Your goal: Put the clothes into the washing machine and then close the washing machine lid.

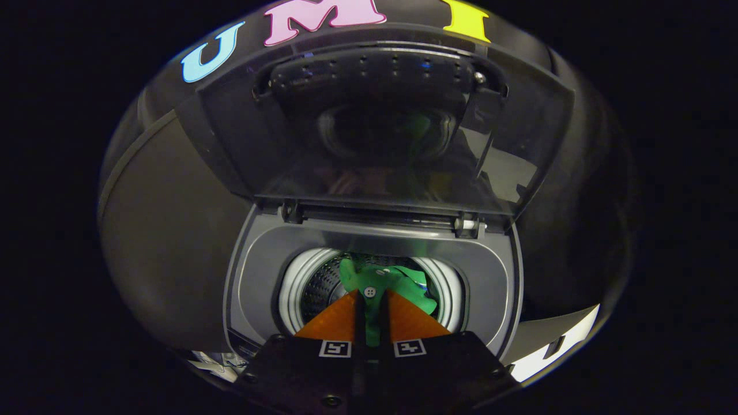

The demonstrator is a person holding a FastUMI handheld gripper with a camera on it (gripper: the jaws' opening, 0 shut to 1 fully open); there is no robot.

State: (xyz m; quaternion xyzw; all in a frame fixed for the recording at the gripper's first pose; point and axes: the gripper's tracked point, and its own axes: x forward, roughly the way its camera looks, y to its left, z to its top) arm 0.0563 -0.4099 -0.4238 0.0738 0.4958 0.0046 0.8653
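Note:
A green garment [403,282] with a white button hangs pinched between my two fingers, its folds spreading just beyond the tips. My gripper [371,295] is shut on it and hovers over the round opening of the washing machine drum [314,282], whose perforated metal wall shows behind the cloth. The grey top deck [259,271] surrounds the drum mouth. The machine's dark see-through lid [380,132] stands raised upright behind the opening, hinged at the back edge.
The lid's hinges [467,225] sit at the rear of the deck. A dark grey wall panel [167,242] rises to the left of the machine. A pale surface [559,346] shows low to the right of the washer.

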